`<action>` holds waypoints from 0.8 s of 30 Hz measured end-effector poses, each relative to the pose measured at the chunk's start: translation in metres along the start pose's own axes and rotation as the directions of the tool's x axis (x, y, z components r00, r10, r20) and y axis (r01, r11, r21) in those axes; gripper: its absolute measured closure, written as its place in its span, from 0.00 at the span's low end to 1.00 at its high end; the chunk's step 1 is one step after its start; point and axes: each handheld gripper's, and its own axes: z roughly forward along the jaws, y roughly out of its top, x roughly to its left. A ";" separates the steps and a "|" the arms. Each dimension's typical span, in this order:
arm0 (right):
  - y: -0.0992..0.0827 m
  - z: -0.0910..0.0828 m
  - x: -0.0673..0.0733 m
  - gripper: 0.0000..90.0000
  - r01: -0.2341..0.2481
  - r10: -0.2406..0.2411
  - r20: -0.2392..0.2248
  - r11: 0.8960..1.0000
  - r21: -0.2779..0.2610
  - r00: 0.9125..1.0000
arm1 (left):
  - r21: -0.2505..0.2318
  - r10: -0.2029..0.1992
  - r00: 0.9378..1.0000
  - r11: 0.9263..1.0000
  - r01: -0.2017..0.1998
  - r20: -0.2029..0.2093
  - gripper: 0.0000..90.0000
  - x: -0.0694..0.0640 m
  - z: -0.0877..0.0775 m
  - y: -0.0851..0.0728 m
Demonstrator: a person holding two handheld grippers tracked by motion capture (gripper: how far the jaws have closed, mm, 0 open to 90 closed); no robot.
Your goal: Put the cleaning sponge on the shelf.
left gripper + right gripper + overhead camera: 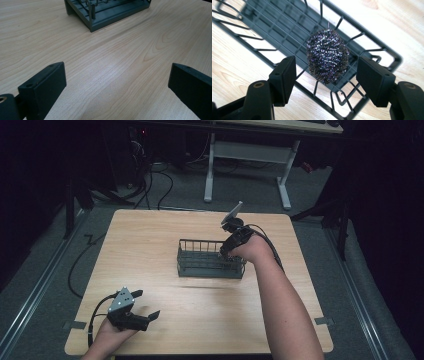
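Note:
A dark grey wire basket (210, 265) stands at the middle of the wooden table (200, 320). In its right end lies a dark, shiny metal scouring ball (327, 56) on the wire floor of the basket (372, 38). My right gripper (225, 252) hangs just above that end, pointing down. In the right gripper view its jaws (325, 72) stand open on either side of the ball, with a gap to each pad. My left gripper (147, 303) rests low near the table's front left corner, open (116, 75) and with nothing in it, facing the basket (110, 18).
Bare wood stretches between the left gripper and the basket. A white-legged desk (250, 150) stands beyond the table's far edge, and cables (165, 180) lie on the grey floor around it. Metal floor rails run along both sides.

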 end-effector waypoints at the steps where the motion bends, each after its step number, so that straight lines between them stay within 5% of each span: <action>1: 0.000 -0.003 0.000 0.36 0.002 -0.002 -0.002 1.000 -0.008 1.000 | 0.000 -0.005 1.000 1.000 0.005 -0.001 0.02 0.001 -0.001 0.000; 13: -0.038 -0.023 0.002 0.41 0.013 -0.013 -0.005 0.998 -0.069 1.000 | -0.008 -0.007 1.000 1.000 0.007 -0.006 0.02 0.002 -0.002 0.000; 20: -0.087 -0.025 0.001 0.34 0.005 -0.008 -0.021 0.990 -0.144 1.000 | 0.001 -0.003 1.000 1.000 0.003 -0.011 0.02 0.002 -0.001 0.000; 24: -0.123 -0.014 -0.002 0.32 -0.006 -0.001 -0.031 0.974 -0.226 1.000 | 0.003 -0.010 1.000 1.000 0.010 -0.015 0.02 0.002 -0.002 0.000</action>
